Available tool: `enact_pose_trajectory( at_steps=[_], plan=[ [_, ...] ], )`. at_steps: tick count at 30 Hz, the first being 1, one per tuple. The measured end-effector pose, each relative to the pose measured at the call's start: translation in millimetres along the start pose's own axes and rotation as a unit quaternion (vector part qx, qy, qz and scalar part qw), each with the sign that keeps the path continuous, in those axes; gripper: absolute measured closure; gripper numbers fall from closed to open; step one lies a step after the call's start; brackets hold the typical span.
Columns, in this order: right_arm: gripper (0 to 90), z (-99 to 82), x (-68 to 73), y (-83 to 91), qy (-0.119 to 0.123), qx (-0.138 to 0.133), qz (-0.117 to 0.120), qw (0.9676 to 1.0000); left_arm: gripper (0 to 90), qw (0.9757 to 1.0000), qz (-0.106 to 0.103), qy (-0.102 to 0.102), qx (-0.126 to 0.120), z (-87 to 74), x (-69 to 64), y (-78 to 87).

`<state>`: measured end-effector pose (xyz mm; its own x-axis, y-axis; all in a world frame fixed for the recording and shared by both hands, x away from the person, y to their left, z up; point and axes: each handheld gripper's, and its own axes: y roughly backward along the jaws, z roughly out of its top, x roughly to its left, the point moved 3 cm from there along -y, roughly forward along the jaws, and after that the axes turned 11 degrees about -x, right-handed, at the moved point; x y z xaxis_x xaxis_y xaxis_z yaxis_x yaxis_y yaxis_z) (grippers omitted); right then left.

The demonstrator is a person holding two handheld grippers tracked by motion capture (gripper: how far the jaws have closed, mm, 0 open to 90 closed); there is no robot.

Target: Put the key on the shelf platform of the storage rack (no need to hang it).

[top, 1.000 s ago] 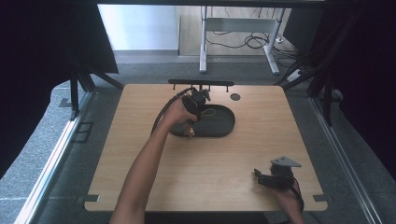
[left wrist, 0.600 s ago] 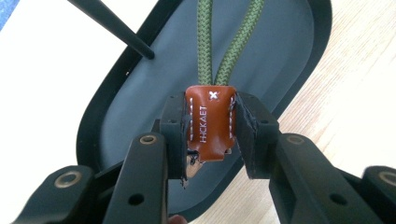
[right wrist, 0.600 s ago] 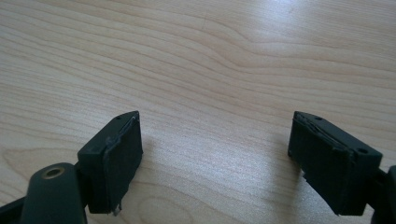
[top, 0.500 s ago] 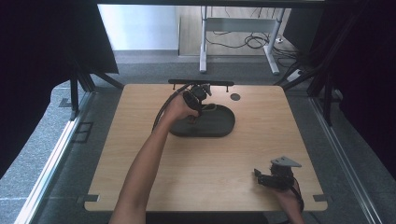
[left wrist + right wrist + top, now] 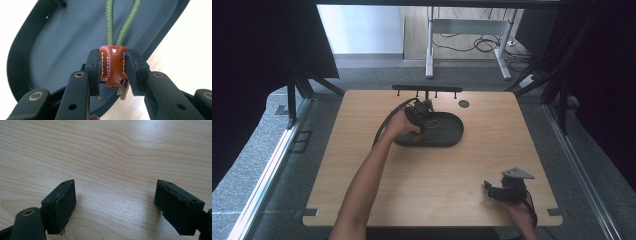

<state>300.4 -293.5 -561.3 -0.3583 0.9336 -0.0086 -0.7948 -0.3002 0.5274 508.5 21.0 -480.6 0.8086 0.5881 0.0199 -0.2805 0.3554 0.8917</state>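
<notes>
As seen from the high view, a light wooden table (image 5: 362, 165) carries a dark oval tray (image 5: 447, 135) just toward 12 o'clock of its centre; a green cord loop (image 5: 434, 122) lies inside the tray. The left gripper (image 5: 419, 111) is held by a hand over the tray's 9 o'clock end, while the right gripper (image 5: 502, 192) rests near the table's 5 o'clock corner — well apart from the tray.

Seen along the left gripper's jaws, a brown leather tab (image 5: 112, 66) with white stitching is clamped between the two pads; a doubled green cord (image 5: 117, 22) runs from it toward 12 o'clock over the tray floor (image 5: 62, 47).

Seen along the right gripper (image 5: 115, 205), the jaws are spread wide over bare wood (image 5: 112, 152) — nothing is gripped.
</notes>
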Motion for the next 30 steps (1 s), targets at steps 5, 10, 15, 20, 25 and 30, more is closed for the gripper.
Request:
enact_pose_trajectory(
  at_steps=[5,10,15,20,25,30],
  plan=[
    [18.0,0.0,0.3,0.0,-0.002,0.001,0.0,1.0,66.0,1.0,-0.003,-0.002,-0.003,-0.9,-1.2,-1.7],
    [18.0,0.0,0.3,-0.1,-0.002,0.001,-0.001,1.0,65.6,1.0,-0.002,-0.009,0.002,-1.2,-4.5,-4.6],
    [17.7,0.1,0.3,-0.2,-0.001,0.001,-0.001,1.0,64.6,0.9999,0.001,-0.012,0.004,-4.6,-4.9,-7.2],
    [17.5,0.3,0.4,-0.6,-0.001,0.001,-0.001,1.0,63.8,0.9999,-0.001,-0.013,0.001,-7.7,-4.2,-4.4],
    [17.5,0.3,0.3,-0.6,-0.001,0.001,-0.001,1.0,53.5,0.9999,-0.003,-0.012,-0.007,-12.0,-4.7,-1.6],
    [17.3,0.3,0.4,-0.7,-0.001,0.001,-0.001,1.0,43.2,0.9997,-0.006,-0.004,-0.025,-18.9,-4.2,8.2]
  ],
)
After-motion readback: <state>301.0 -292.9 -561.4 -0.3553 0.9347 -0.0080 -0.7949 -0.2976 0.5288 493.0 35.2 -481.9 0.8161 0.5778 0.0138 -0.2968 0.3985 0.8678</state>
